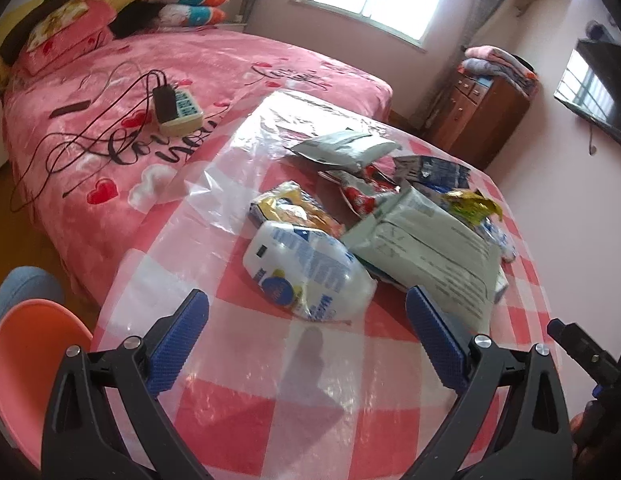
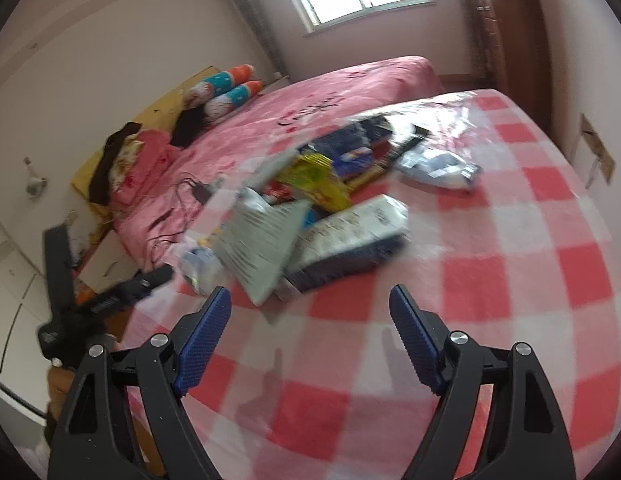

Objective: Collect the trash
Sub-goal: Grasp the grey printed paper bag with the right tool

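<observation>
A: Hovering over the near edge of the table (image 1: 238, 408), left tool (image 1: 306, 340) wide open, nothing between the pads.

B: And the right tool (image 2: 310, 336)?

A: Also open, empty, above the checked cloth near the same edge.

B: Where is the trash (image 1: 374, 216)?

A: Heaped around the middle of the table: white pouch (image 1: 306, 272) nearest the left tool, grey packet (image 1: 430, 256) just beside it, yellow wrapper (image 1: 470, 204) behind. Blurred in the right wrist view.
</observation>
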Tool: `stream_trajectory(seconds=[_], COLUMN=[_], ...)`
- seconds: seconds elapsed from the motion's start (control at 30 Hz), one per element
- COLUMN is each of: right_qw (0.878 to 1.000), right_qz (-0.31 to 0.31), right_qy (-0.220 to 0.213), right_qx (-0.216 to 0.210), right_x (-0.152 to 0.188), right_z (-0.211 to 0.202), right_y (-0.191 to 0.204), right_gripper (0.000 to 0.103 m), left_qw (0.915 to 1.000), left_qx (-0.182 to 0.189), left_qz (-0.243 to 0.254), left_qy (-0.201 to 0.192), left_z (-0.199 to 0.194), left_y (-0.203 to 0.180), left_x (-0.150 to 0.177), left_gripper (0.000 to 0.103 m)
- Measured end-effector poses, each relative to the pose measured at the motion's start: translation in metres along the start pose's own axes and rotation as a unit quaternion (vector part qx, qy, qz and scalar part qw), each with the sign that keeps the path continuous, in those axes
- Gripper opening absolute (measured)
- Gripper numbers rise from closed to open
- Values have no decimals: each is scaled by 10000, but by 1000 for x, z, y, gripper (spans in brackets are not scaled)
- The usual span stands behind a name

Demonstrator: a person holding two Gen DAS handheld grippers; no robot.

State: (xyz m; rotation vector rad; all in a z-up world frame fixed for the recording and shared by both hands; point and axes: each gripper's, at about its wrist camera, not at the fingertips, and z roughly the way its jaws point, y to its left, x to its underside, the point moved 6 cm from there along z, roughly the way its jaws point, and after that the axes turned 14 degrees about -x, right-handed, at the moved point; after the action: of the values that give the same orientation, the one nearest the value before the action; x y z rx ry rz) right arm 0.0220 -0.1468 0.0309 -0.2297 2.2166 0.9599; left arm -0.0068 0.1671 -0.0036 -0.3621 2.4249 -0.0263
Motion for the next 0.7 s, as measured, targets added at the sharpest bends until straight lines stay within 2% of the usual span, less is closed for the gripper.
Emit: stream_trajectory(seconds=[0.17,0.27,0.5,0.57,0.7], right_qw=[9995,9993,9984,9980,9969], right_qz=[4,58,-2,-52,-150], right_qy=[89,184,433,496,587], right_qx=[-296,-313,-361,-395,-495], right_x=[-23,-31,-42,-41,-33], right_z=[25,41,79,87,90], right_y=[7,3,-6,-3,6], right_gripper=[81,73,72,63,51], left_qw=[9989,9988,9986,9984,9976], left_qx=[60,34,-29,-57,-1], left_qz=[-402,-418,-412,-424,-532], left_qy=[236,268,325,369,444], left_z=[16,23,36,41,49], left_y=[5,2,-4,-5,-6], left_x=[-5,-6,-9,-11,-14], left_gripper=[99,98,95,87,85])
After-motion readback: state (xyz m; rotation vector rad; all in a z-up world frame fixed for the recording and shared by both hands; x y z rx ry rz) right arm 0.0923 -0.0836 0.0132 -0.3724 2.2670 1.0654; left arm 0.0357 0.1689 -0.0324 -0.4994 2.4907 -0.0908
